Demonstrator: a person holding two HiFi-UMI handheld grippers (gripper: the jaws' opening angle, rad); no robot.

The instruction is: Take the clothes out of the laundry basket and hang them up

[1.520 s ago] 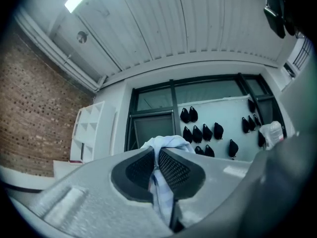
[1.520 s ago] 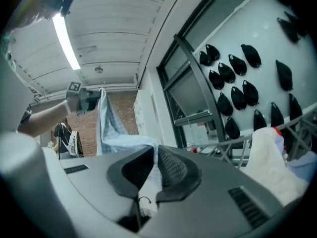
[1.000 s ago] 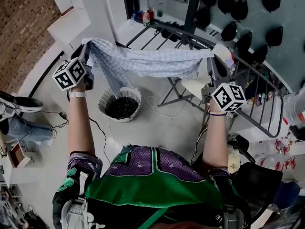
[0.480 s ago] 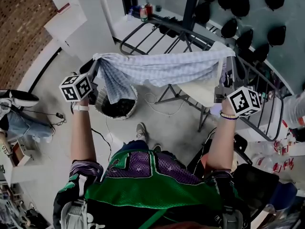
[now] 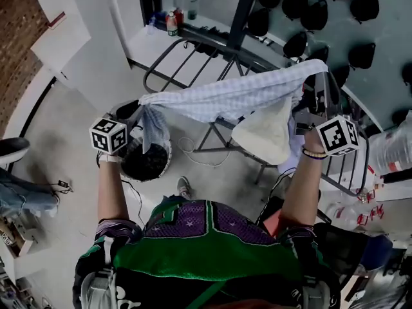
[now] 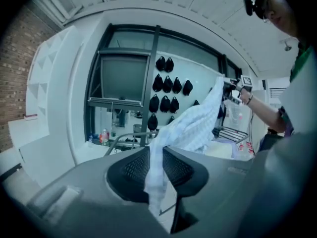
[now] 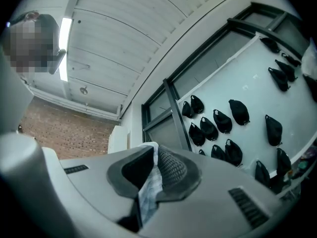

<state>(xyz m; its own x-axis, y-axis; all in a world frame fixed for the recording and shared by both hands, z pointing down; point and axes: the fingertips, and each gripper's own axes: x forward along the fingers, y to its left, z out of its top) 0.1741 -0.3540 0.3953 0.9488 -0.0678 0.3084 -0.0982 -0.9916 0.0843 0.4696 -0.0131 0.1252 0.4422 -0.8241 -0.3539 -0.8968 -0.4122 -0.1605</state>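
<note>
The checked cloth (image 5: pixel 238 95) hangs in the air, stretched between both tongs above the near edge of the drying rack (image 5: pixel 193 47). The left gripper (image 5: pixel 137 110) has just been opening its jaws a little – the cloth's corner sits between the pads. The right gripper (image 5: pixel 315 94) is clamped on the other end. The laundry basket (image 5: pixel 168 161) stands on the floor, beside the rack's left end.
</note>
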